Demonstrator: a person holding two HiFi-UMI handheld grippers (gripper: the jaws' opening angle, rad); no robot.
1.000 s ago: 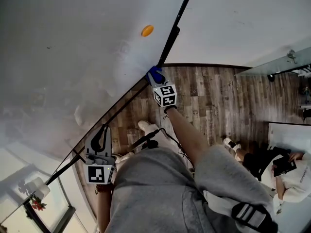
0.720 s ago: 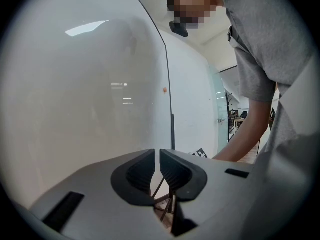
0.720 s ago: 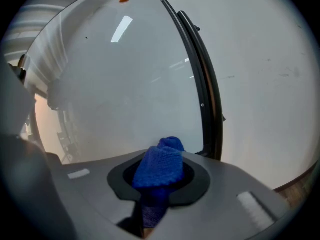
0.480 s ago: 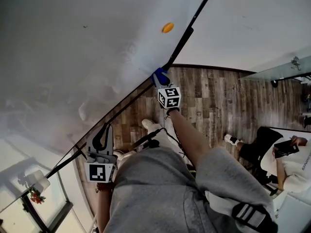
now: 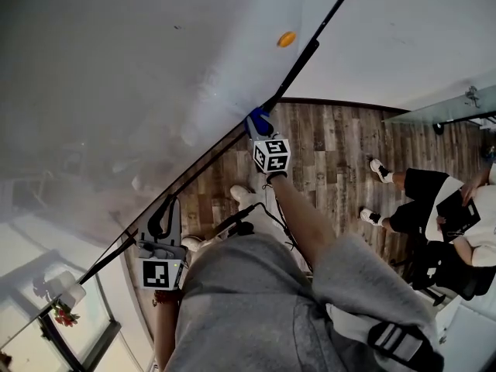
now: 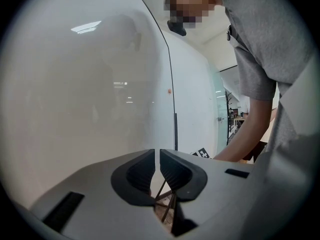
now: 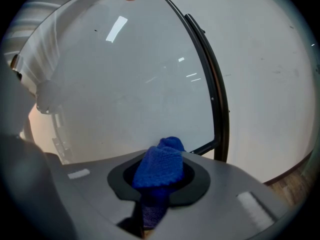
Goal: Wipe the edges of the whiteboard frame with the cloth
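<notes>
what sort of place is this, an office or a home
Probably an office or meeting room: a large dark-framed whiteboard on the wall, a wood-plank floor, and a glass partition beyond a seated person.

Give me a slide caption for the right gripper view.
Right gripper clamps a blue knitted cloth near the black frame of a glossy whiteboard.

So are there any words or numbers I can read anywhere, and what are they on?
None can be read.
The left gripper and right gripper carry only black-and-white square markers, no letters.
The whiteboard and the blue cloth show no readable writing.
</notes>
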